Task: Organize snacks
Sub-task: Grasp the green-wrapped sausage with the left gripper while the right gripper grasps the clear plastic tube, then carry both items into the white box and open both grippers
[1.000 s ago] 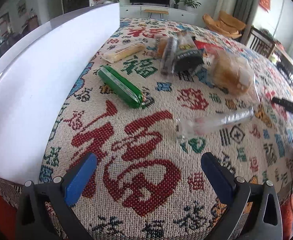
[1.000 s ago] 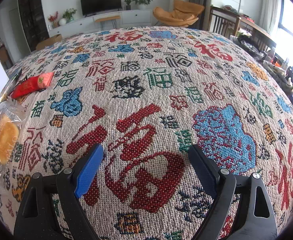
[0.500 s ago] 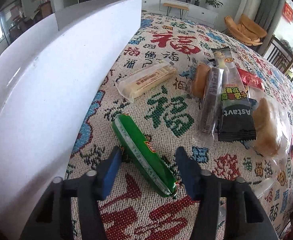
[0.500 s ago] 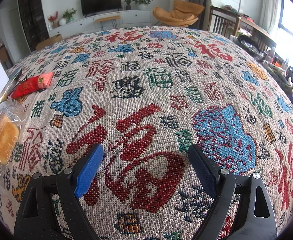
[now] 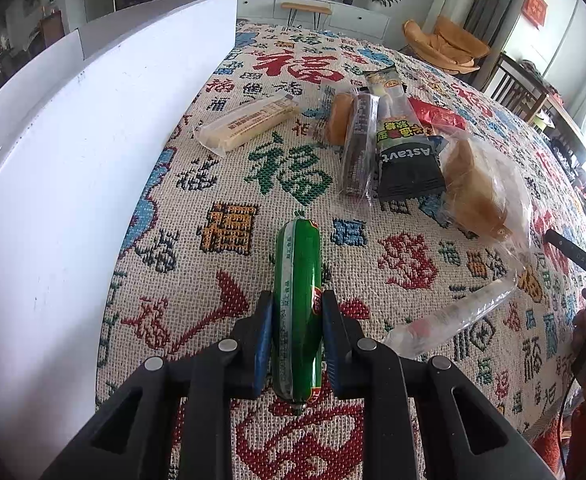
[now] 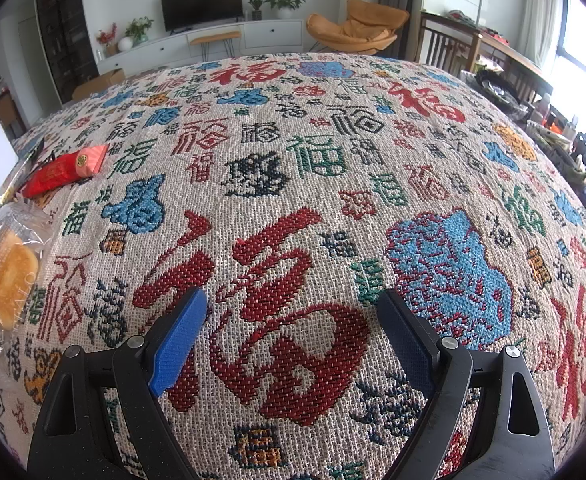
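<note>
My left gripper (image 5: 296, 312) is shut on a green sausage stick (image 5: 296, 280) and holds it pointing away over the patterned cloth. Beyond it lie a pale wafer pack (image 5: 249, 121), a dark biscuit pack (image 5: 357, 148), a black Astavt packet (image 5: 409, 156), a bagged bun (image 5: 477, 192), a red packet (image 5: 437, 114) and a clear tube pack (image 5: 453, 316). My right gripper (image 6: 293, 320) is open and empty over bare cloth. In the right wrist view the bagged bun (image 6: 7, 280) and red packet (image 6: 67, 170) lie at the far left.
A tall white box wall (image 5: 73, 160) stands along the left of the snacks in the left wrist view. The patterned tablecloth (image 6: 333, 160) covers the whole table. Chairs and a TV cabinet stand beyond the table's far edge.
My left gripper moved forward, closed on the green sausage stick and lifted it so that it points away. The right gripper has not moved.
</note>
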